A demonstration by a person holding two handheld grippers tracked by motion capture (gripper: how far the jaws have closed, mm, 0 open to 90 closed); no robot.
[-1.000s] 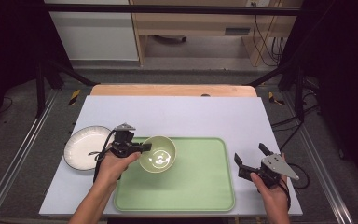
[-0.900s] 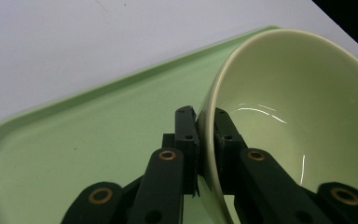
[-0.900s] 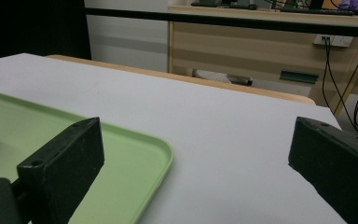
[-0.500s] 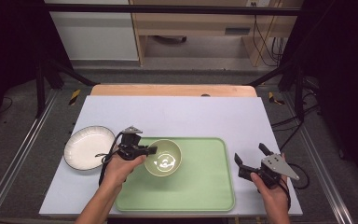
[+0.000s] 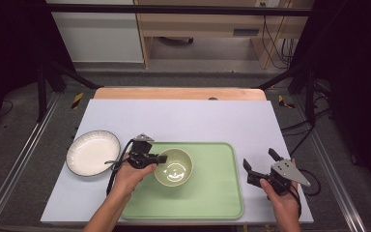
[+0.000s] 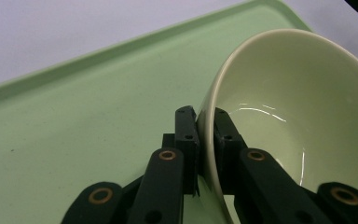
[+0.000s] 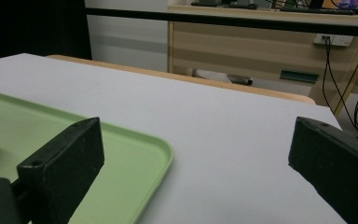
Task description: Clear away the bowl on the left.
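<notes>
Two grippers, left gripper (image 6: 205, 122) pinching green bowl (image 5: 174, 166) rim over tray (image 5: 217, 193), right gripper (image 5: 259, 161) wide open, empty

No text, label, brand, number or sign can be read on anything shown in these views.

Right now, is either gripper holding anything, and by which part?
The left gripper pinches the green bowl by its rim, one jaw inside and one outside. The right gripper is open, holding nothing.
</notes>
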